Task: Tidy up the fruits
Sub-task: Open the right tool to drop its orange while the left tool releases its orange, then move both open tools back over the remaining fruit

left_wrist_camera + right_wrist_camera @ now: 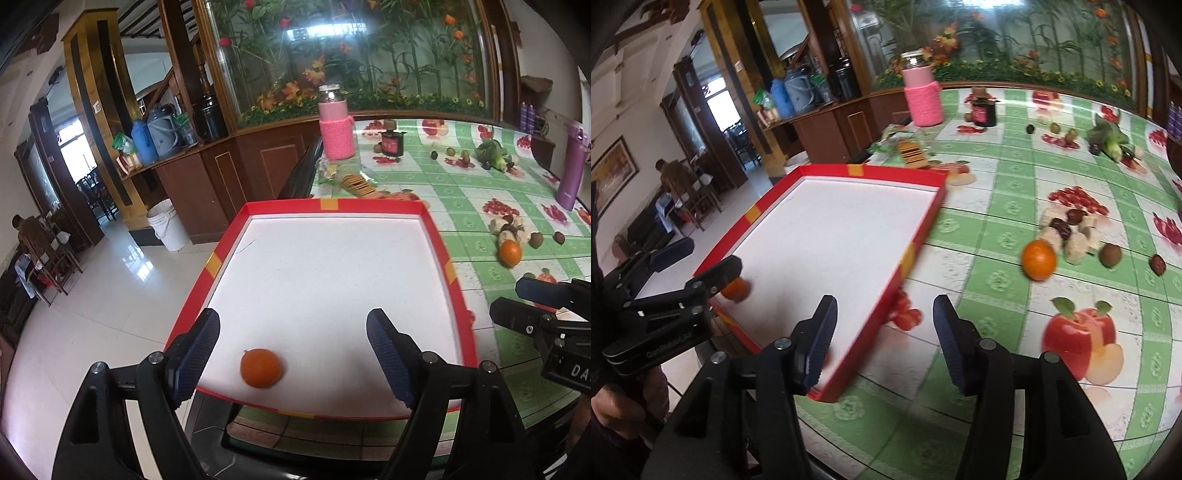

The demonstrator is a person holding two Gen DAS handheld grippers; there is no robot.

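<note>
A red-rimmed tray (332, 205) (923, 225) with a white floor lies at the table's left end. One orange (260, 367) (736, 289) rests on the tray's near edge, below and between the fingers of my open left gripper (291, 354) (701, 258), untouched. A second orange (510, 252) (1038, 259) sits on the green cloth right of the tray, beside pale root pieces (1075, 240) and a brown kiwi (1110, 254). My right gripper (882, 332) (517, 302) is open and empty over the tray's near right corner.
Farther back stand a pink-sleeved jar (337, 127) (922, 98), a dark red cup (392, 142), small fruits (450, 151), green vegetables (493, 153) and a purple bottle (570, 166). A biscuit packet (912, 151) lies behind the tray. The table's left edge drops to tiled floor (92, 295).
</note>
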